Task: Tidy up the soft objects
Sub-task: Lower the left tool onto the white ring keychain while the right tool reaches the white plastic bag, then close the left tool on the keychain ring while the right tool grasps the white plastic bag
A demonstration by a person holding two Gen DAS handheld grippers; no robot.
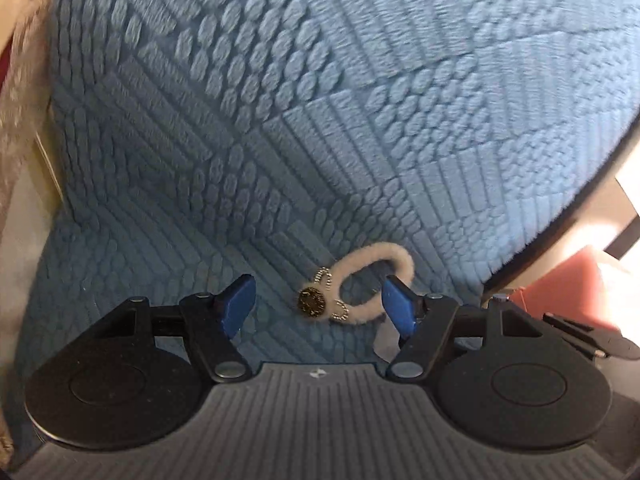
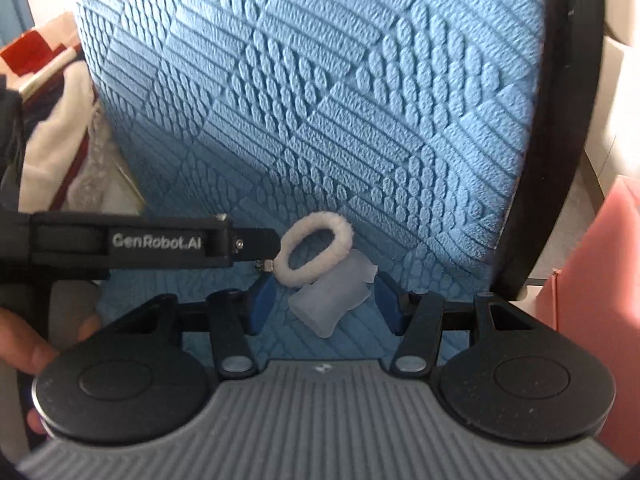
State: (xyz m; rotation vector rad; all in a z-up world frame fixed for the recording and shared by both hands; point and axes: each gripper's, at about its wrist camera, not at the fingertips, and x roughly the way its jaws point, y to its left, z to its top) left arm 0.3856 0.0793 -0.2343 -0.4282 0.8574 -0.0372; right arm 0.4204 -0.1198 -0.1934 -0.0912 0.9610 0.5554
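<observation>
A fuzzy cream hair tie [image 1: 400,258] with a gold charm [image 1: 313,302] lies on a blue textured cushion [image 1: 280,120]. My left gripper [image 1: 318,306] stands open just over it, the tie between its blue fingers. In the right wrist view the same hair tie [image 2: 344,236] lies on the cushion [image 2: 360,100], and the left gripper's finger [image 2: 256,242] comes in from the left and reaches its edge. Beside the tie lies a pale translucent soft piece [image 2: 324,308]. My right gripper [image 2: 324,302] is open around that piece, its pads close to both ends.
A black curved rim [image 2: 568,120] borders the cushion on the right. A pink box [image 2: 600,260] stands beyond it. White cloth and red items [image 2: 56,120] are piled to the left of the cushion. A person's hand [image 2: 24,344] holds the left tool.
</observation>
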